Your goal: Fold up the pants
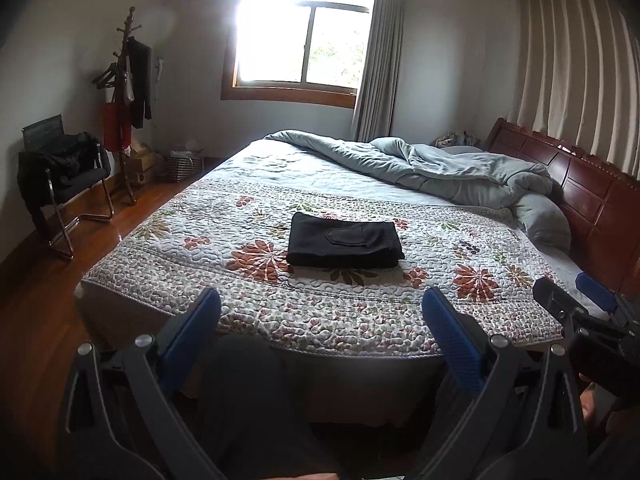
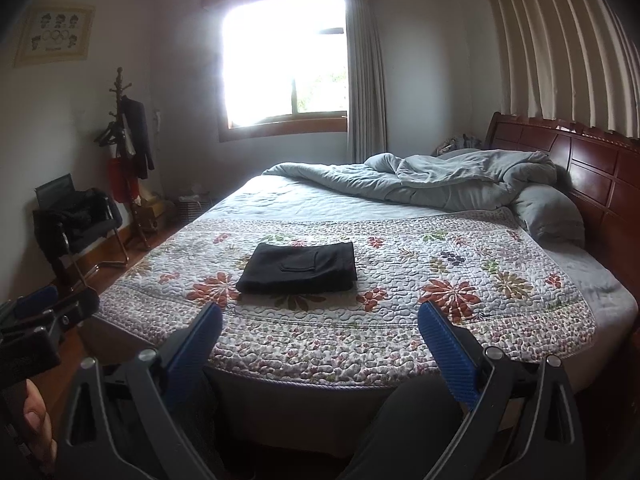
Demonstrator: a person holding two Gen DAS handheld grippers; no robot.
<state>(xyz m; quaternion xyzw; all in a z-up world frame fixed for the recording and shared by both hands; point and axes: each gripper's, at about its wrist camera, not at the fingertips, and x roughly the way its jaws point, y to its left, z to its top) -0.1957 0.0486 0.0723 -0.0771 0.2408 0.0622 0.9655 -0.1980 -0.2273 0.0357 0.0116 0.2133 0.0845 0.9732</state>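
Observation:
Black pants lie folded into a neat rectangle, pocket up, on the floral quilt in the middle of the bed; they also show in the right wrist view. My left gripper is open and empty, held back over the bed's near edge, well short of the pants. My right gripper is open and empty, also back at the near edge. The right gripper shows at the right of the left wrist view, and the left gripper shows at the left of the right wrist view.
A grey duvet is bunched along the far right of the bed by a pillow and wooden headboard. A chair with dark clothes and a coat stand stand on the wooden floor at left.

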